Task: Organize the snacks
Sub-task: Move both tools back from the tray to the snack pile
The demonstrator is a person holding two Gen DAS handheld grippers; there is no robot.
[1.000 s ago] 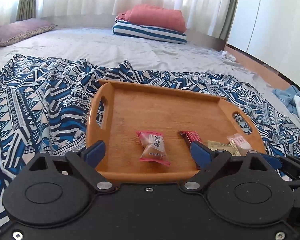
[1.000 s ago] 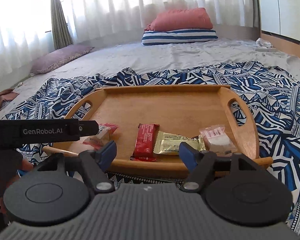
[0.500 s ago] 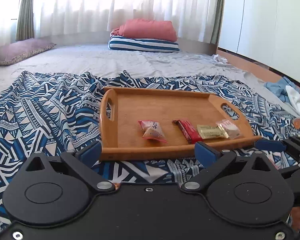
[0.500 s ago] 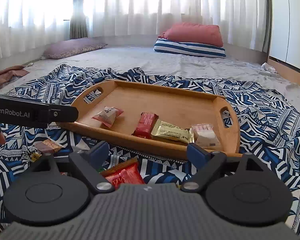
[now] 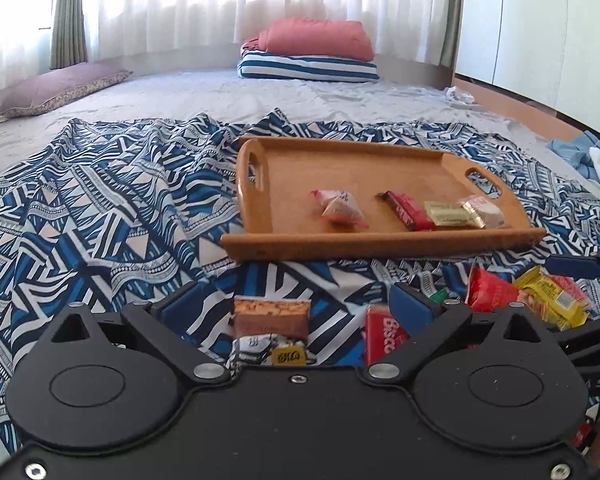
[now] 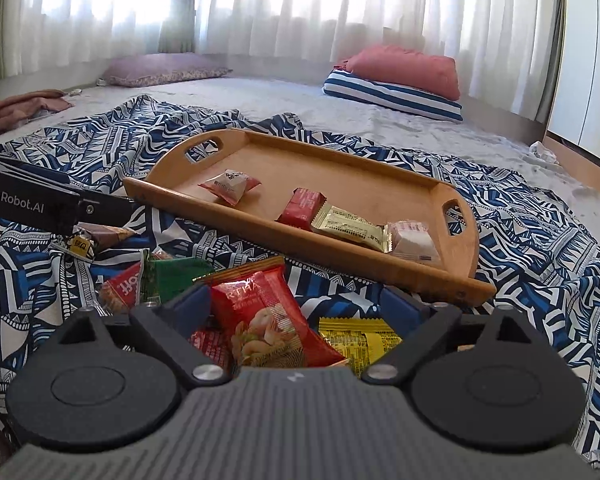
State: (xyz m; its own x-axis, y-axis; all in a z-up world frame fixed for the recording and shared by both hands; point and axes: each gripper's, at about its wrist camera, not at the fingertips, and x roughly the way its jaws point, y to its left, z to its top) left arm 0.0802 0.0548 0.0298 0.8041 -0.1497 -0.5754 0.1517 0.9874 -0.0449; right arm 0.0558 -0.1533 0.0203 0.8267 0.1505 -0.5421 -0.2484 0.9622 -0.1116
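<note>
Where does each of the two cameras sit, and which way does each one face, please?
Left wrist: behind the open left gripper, low over the blanket, facing the wooden tray; the right gripper's tip shows at right.
Right wrist: behind the open right gripper, above the red nut packet, facing the tray.
Shared: tray, pillows.

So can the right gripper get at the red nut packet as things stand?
Probably yes. The right gripper is open, with the red nut packet lying between its fingers on the blue patterned cloth. Nothing covers the packet, though a yellow packet crowds its right side.
</note>
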